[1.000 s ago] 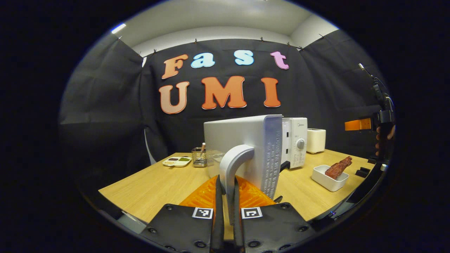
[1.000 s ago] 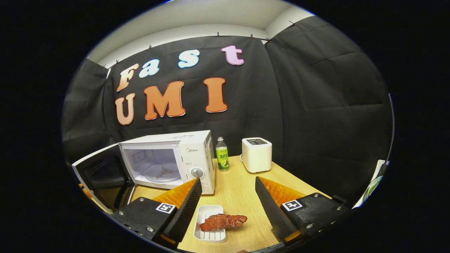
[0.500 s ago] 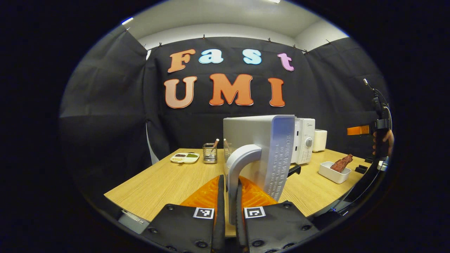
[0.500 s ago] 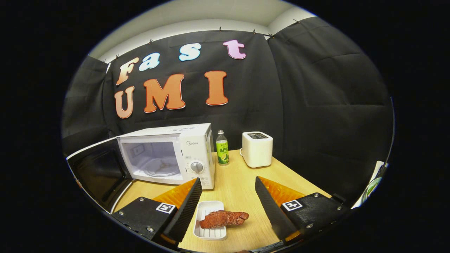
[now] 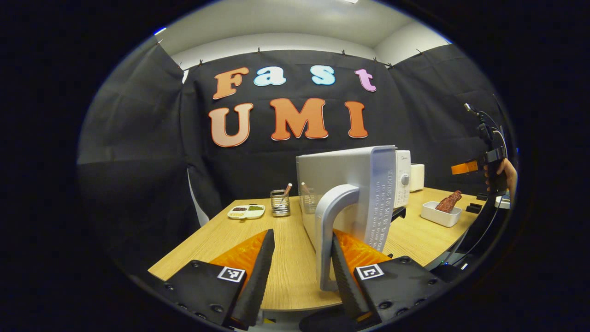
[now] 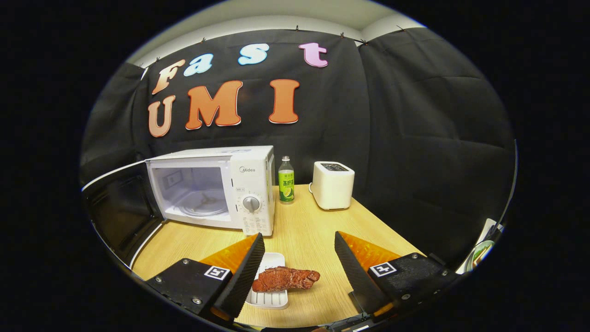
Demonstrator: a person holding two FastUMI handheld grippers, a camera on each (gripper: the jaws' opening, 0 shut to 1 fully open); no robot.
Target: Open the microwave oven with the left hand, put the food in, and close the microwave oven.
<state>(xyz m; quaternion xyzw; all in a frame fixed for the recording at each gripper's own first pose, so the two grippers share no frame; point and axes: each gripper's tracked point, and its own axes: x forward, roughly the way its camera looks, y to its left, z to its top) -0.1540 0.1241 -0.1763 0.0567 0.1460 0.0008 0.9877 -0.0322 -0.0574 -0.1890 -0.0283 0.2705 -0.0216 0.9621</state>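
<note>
The left gripper has just let go: half a second ago its fingers were clamped on the door handle, and now they stand wide apart, with the handle between them, close against the right finger and clear of the left one. Whether the right finger actually touches the handle cannot be told. The door hangs swung far out, its edge facing the camera just beyond the fingers, so the opening step looks finished and the left hand is free. To the left, beyond the fingers, a dish and a caddy sit well apart from the door on the table. In the right gripper view the microwave sits beyond the left finger with its cavity bare and the turntable exposed. The right gripper is spread open too, holding nothing; the food lies on its tray between the fingers, nearer the left one, and sits lower and closer than a moment ago, so this hand seems to be coming in for the pick. A bottle and a toaster stand farther back, clear of the path.
</note>
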